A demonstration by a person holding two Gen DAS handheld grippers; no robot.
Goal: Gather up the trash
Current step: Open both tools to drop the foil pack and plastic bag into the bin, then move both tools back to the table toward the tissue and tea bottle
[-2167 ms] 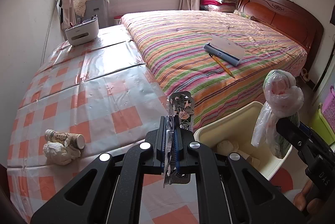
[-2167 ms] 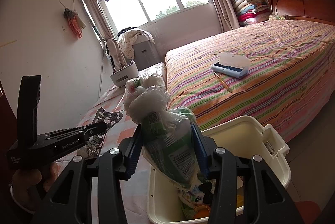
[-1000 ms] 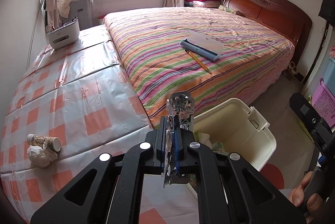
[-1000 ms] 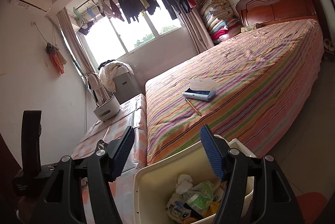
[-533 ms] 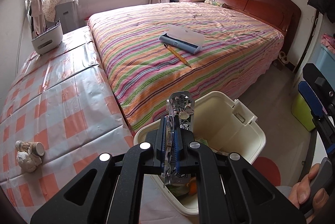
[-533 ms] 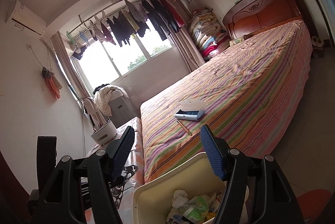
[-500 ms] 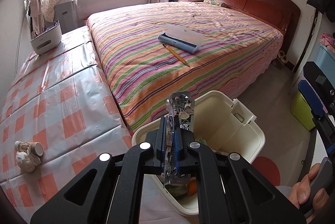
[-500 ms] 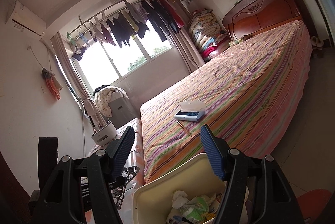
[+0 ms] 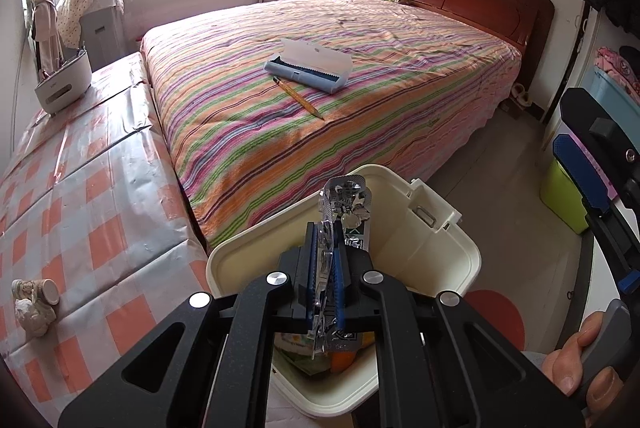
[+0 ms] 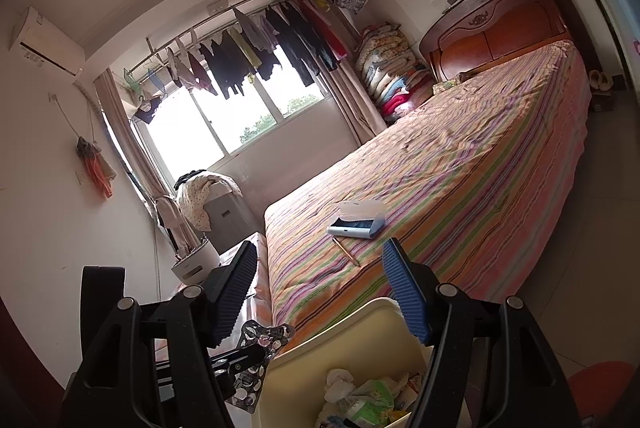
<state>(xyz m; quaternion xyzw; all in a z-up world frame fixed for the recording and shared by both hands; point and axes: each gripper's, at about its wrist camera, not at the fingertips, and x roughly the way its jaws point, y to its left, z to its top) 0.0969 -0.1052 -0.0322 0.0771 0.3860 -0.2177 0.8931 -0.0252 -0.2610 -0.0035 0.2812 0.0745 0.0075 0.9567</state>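
Right now I am holding the left tongs [image 9: 325, 268] over the cream trash bin [image 9: 460, 260], its pads pinched tight on a crinkled foil blister pack [image 9: 347, 202] that is poking up above the bin's mouth. The right tongs [image 10: 320, 292] are standing about half open and gripping nothing. Wrappers and tissue [image 10: 368, 400] are already lying inside the bin. By my reckoning, this pack is awaiting its drop, and a small bottle [image 9: 38, 291] with a crumpled tissue [image 9: 34, 316] are waiting near the worktop's [image 9: 100, 208] left edge.
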